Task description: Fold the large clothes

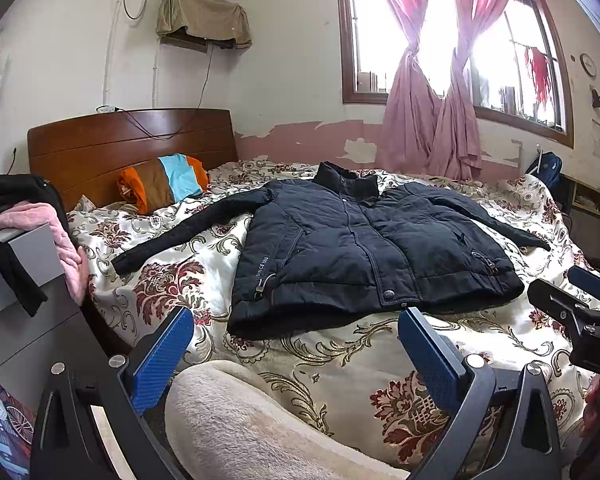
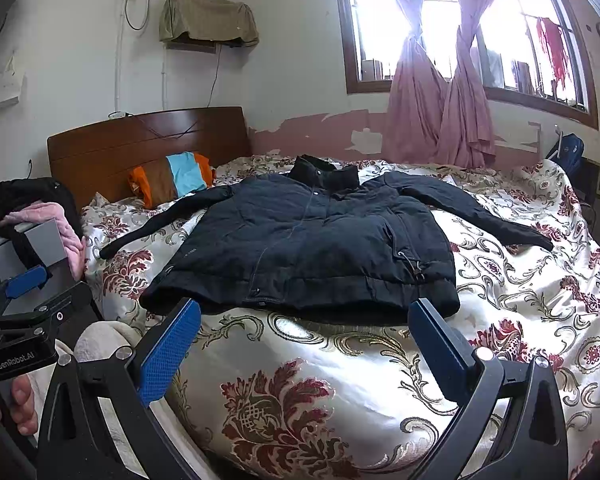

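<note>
Dark padded jacket (image 1: 364, 248) lies flat, front up, zipped, sleeves spread, mid floral bedspread (image 1: 340, 364). Left gripper (image 1: 296, 344) and right gripper (image 2: 306, 338) hover short of hem, jaws wide apart, empty. Likely first move: pinch each sleeve near cuff, fold inward over chest, keeping padding smooth. Far collar and jacket's back hidden; chest lettering barely legible

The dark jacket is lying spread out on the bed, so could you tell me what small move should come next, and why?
Probably bring the left gripper forward to the jacket's outstretched sleeve on its side. Both grippers are open and empty, short of the hem, and both sleeves lie flat and unfolded on the bedspread.
</note>
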Demonstrator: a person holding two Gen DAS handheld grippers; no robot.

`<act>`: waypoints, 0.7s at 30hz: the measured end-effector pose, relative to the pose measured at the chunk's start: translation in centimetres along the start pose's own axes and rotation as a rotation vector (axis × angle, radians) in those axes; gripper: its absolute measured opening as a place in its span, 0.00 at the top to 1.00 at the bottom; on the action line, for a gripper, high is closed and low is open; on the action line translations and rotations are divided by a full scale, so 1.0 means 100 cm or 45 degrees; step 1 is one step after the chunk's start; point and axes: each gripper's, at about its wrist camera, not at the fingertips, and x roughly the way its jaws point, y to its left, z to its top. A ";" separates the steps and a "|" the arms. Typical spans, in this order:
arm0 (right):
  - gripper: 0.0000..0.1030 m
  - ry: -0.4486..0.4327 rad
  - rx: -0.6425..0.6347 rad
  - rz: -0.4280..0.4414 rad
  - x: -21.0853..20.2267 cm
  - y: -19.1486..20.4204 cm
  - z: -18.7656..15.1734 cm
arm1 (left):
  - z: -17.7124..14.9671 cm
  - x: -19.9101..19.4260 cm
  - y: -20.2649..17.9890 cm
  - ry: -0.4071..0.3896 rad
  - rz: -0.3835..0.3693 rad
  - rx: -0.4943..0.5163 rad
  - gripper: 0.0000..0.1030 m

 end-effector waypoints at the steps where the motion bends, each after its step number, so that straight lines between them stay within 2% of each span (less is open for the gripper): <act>1: 0.01 0.000 0.000 0.000 0.000 0.000 0.000 | 0.000 0.000 0.000 0.000 0.000 0.001 0.00; 21: 0.01 0.005 0.004 0.001 0.002 -0.005 -0.006 | 0.000 0.000 0.000 0.000 0.000 0.003 0.00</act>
